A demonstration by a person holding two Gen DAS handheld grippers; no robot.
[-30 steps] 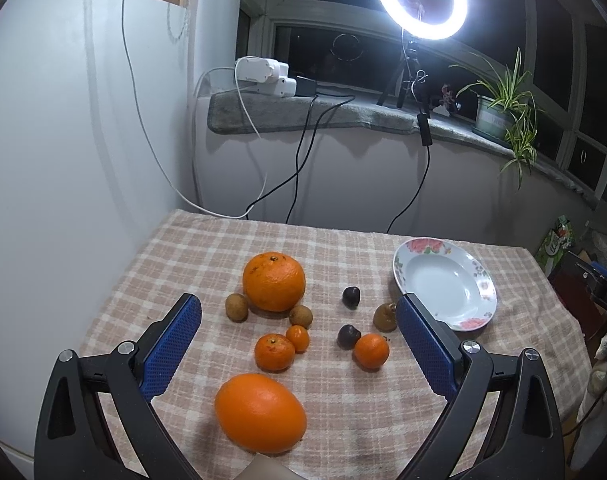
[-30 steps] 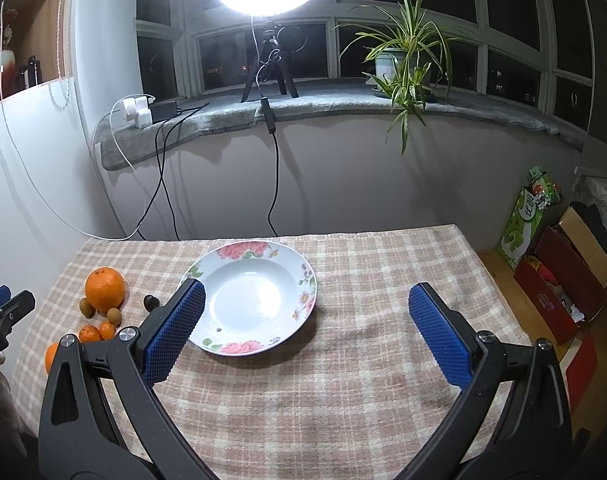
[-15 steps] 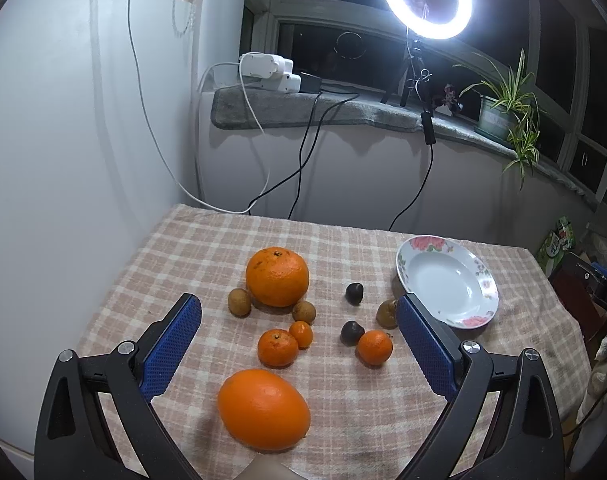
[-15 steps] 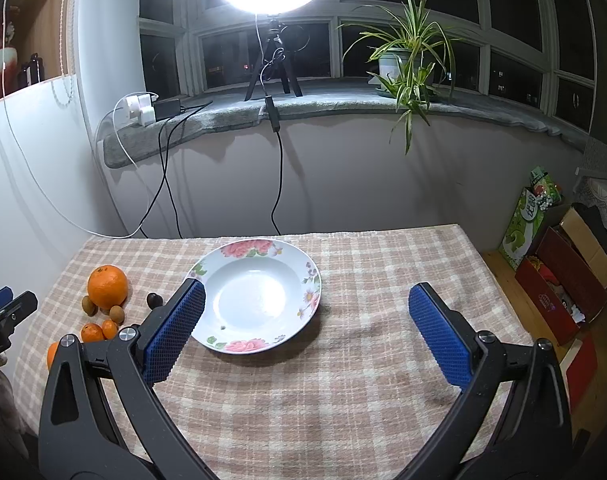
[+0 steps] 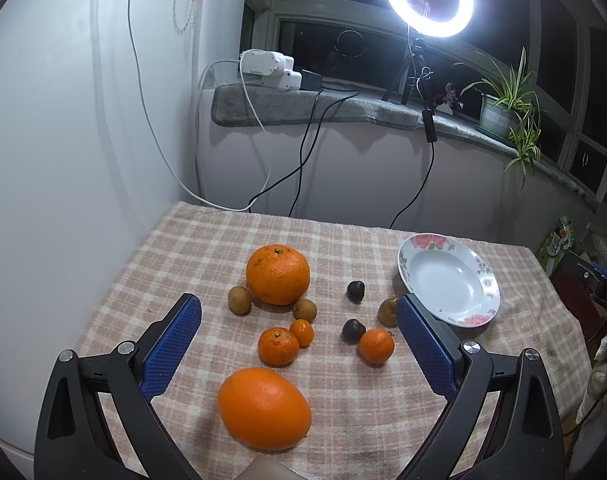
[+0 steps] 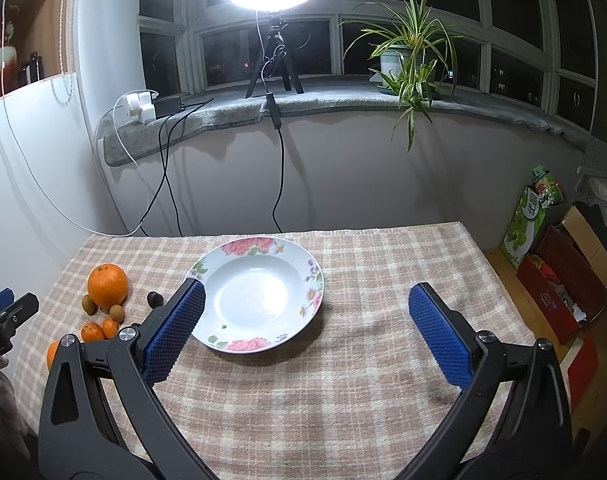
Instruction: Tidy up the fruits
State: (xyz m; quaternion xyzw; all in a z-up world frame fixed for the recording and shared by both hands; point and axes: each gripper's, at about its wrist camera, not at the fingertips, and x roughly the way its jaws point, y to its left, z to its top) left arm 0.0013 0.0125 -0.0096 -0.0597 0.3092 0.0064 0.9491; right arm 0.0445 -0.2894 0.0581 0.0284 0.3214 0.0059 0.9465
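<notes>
Left black blue-padded gripper [image 5: 299,328] gapes wide, empty, above loose orange citrus fruits [image 5: 277,274]. Right matching gripper [image 6: 305,322] likewise wide, empty, beside white floral-rimmed ceramic plate [image 6: 263,344].

The right gripper [image 6: 303,320] is hovering wide apart over the checked tablecloth [image 6: 343,380], holding nothing. The flowered plate [image 6: 311,276] is sitting just beyond it, with fruits [image 6: 107,284] clustering far left.

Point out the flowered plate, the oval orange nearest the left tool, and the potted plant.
flowered plate [image 6: 263,346]: right wrist view, near rim.
oval orange [image 5: 263,408]: left wrist view, middle of peel.
potted plant [image 6: 391,62]: right wrist view, pot.
</notes>
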